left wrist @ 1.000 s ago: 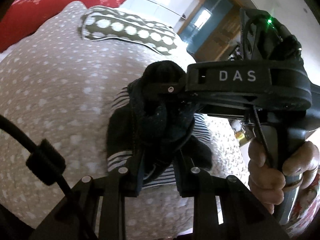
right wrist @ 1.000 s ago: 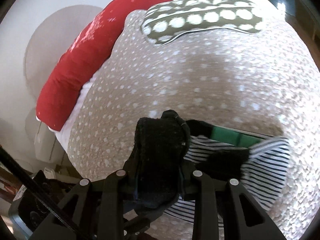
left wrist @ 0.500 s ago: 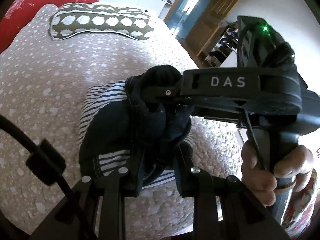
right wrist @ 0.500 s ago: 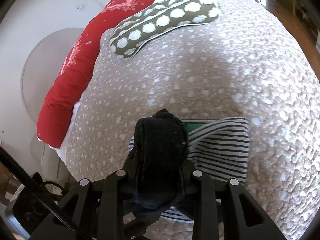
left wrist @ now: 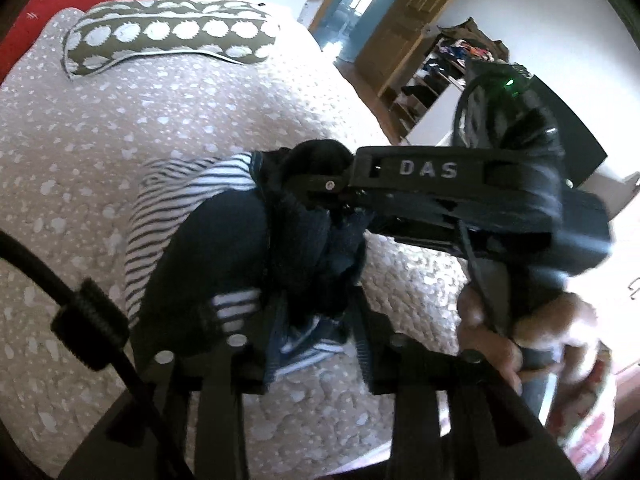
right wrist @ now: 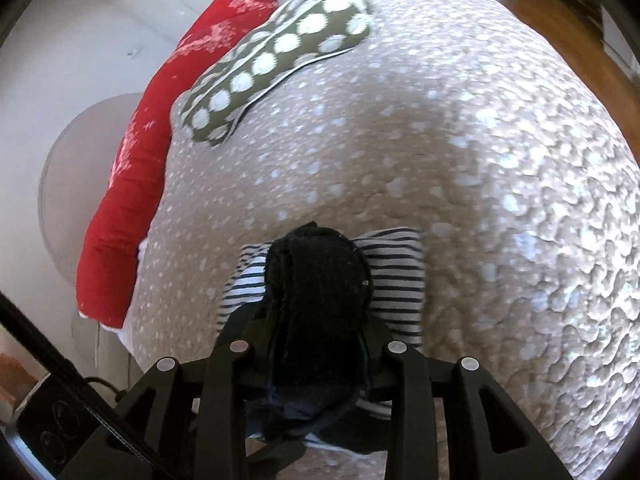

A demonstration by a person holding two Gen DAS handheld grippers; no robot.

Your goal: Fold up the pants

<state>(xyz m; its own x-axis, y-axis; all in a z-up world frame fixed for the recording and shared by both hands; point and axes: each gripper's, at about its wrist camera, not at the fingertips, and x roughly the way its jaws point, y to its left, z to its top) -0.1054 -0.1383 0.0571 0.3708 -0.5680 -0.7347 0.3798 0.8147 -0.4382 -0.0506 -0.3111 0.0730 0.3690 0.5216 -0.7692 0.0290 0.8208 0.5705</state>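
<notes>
The pants (left wrist: 192, 240) are dark navy with white-and-navy stripes, bunched in a small heap on the spotted beige bedspread (left wrist: 160, 112). My left gripper (left wrist: 316, 292) is shut on a dark fold of the pants near their right side. My right gripper (right wrist: 318, 320) is shut on another dark fold of the pants (right wrist: 392, 280) and hides much of them. In the left wrist view the right gripper (left wrist: 316, 196) reaches in from the right, its tip right beside my left fingers. Both grips sit close together over the heap.
An olive cushion with white dots (left wrist: 168, 40) lies at the far side of the bed, with a red pillow (right wrist: 132, 184) behind it. The bed's edge falls off to the right toward a wooden floor (right wrist: 560, 12) and an open wardrobe (left wrist: 440, 64).
Both grippers have moved together across the bed with the pants held, and the striped cloth has been drawn into a tighter, narrower heap under them. Both grips stay shut.
</notes>
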